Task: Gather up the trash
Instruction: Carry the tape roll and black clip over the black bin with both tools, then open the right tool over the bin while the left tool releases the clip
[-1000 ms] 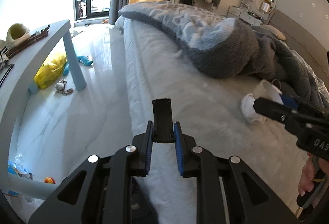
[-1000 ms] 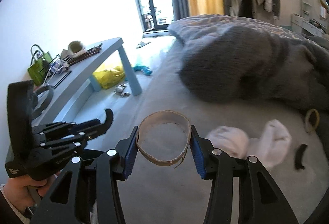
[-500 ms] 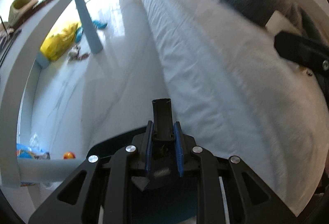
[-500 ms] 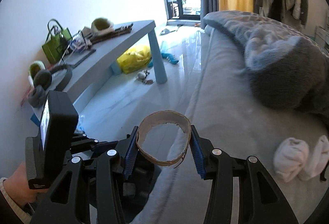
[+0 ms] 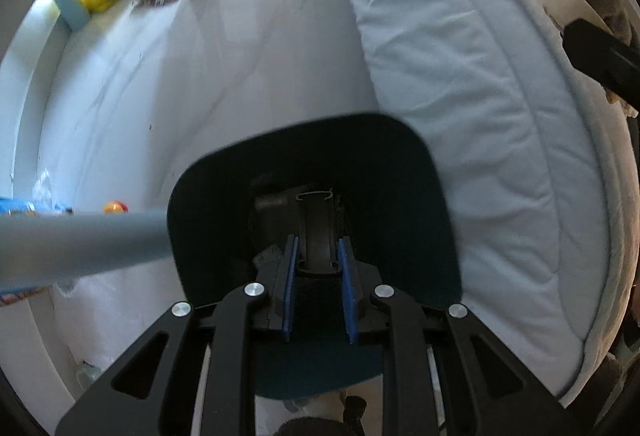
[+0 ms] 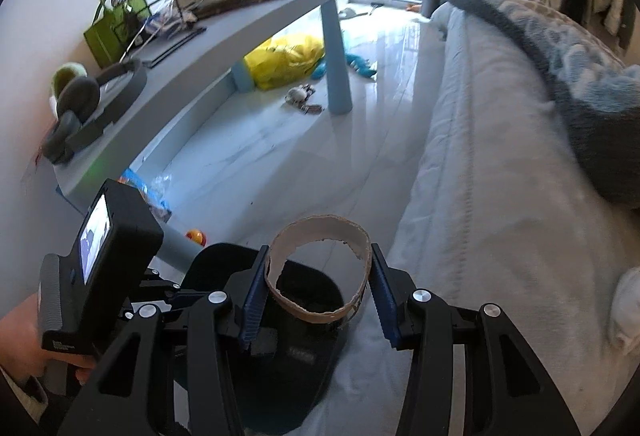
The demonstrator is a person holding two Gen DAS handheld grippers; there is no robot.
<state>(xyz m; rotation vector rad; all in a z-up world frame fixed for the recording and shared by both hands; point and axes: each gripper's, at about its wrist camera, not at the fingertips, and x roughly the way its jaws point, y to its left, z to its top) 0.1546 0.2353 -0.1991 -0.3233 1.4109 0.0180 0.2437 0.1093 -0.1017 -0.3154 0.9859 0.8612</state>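
Note:
My left gripper is shut on a small black plastic piece and holds it over the mouth of a dark bin on the floor beside the bed. My right gripper is shut on a torn brown cardboard ring and holds it above the same dark bin, near the bed's edge. The left gripper's body and the hand holding it show at the lower left of the right wrist view.
The bed with a grey blanket fills the right. A low grey table with headphones and a green bag stands on the left. A yellow bag, small toys and wrappers lie on the glossy floor.
Both grippers have swung left and down from over the bed to the bin on the floor. Each still holds its item. The socks have dropped out of the middle of view.

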